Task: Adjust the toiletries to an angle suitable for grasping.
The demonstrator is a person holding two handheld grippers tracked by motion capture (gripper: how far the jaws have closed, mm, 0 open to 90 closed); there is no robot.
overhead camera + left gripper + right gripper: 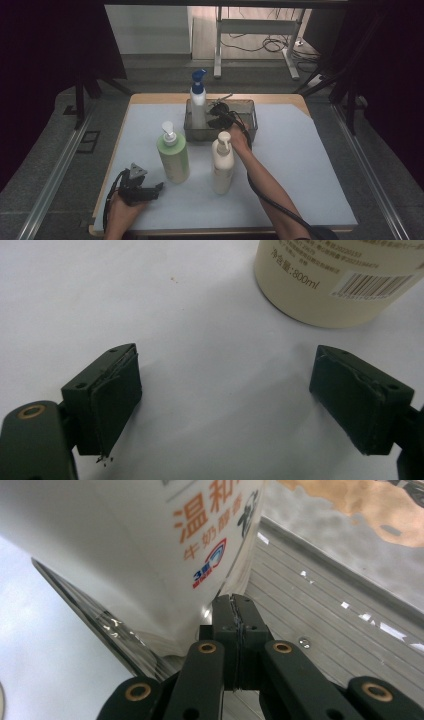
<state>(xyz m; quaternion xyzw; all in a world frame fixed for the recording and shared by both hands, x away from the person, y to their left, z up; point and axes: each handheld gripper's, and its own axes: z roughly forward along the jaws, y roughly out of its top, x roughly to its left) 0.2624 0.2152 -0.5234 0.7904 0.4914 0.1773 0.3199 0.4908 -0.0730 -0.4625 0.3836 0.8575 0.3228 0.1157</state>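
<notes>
The right gripper (218, 114) is clenched empty inside the clear tray (248, 106) at the table's far edge, beside the blue-capped bottle (198, 100). The left gripper (150, 190) is held released near the front-left corner.

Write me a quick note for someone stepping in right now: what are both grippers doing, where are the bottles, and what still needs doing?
Left gripper: open, resting on the white table mat at the near left corner, holding nothing.
Right gripper: shut, inside the clear plastic bin, beside the white pump bottle with the blue top, gripping nothing.
Done: that bottle stands upright in the bin.
Left, likely: the green pump bottle and the cream pump bottle stand upright on the mat in front of the bin, not yet binned.
</notes>
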